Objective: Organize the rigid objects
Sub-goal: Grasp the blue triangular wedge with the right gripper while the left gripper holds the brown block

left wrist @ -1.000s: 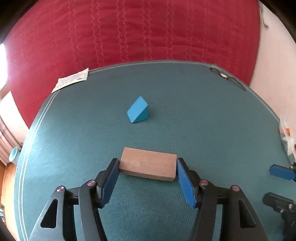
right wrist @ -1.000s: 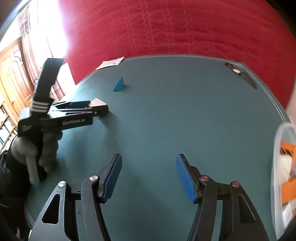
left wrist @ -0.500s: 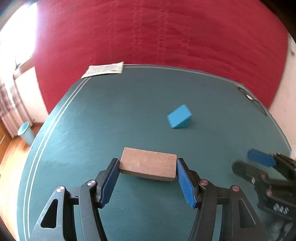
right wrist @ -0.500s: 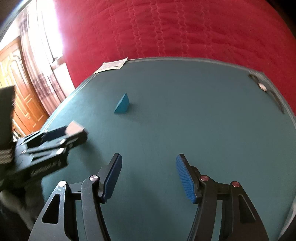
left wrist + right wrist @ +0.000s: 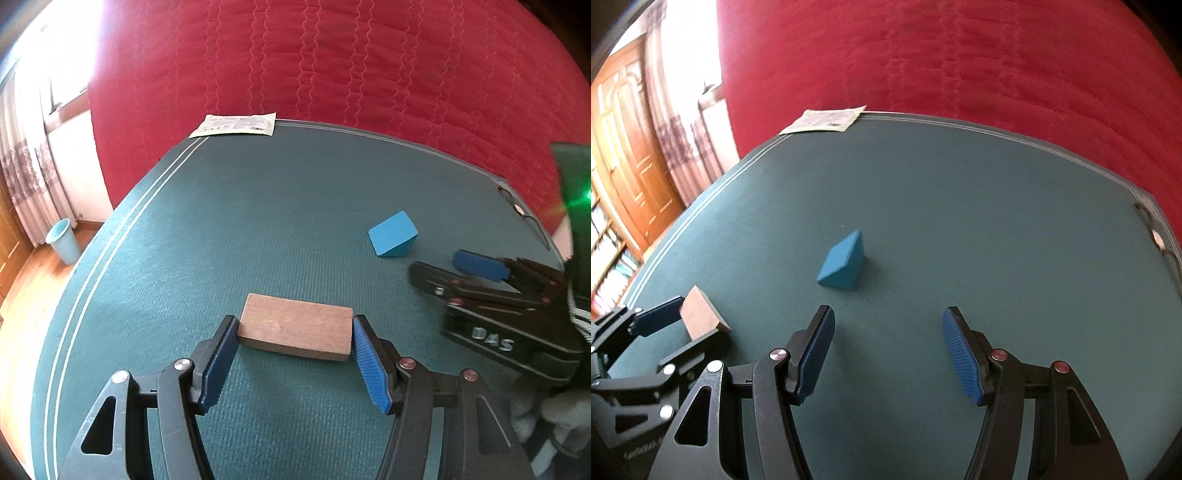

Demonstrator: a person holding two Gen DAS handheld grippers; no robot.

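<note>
Wood, plain and unvarnished, makes up the flat slab (image 5: 295, 334) pinched by its two short ends in the left tongs (image 5: 291, 363); the ribbed blue pads (image 5: 371, 369) press on both end faces. It looks to be carried just above the mat (image 5: 258, 229) rather than resting on it, though the wrist view alone cannot settle that. The right tongs (image 5: 888, 354) are spread with nothing between them, aimed at the blue wedge (image 5: 844, 264), which sits on the mat just ahead and a little to the left of their gap.

Judging from this, the step in hand is the right tongs' approach to the wedge. To do it well, shift the gap left until the wedge is centred, then close on its two flat triangular ends, not on the sloped face, where the pads would likely slide off. Come down low so the pads meet the ends squarely. The slab should stay level and clear of the right tongs, since the two tools are close together.

The wedge is a smooth, matt, hard-edged prism. The mat is teal, finely ribbed, edged with pale double lines, and should give little slip. A red quilted cover (image 5: 332, 74) lies behind it, and a paper sheet (image 5: 236, 125) rests at the far corner.
</note>
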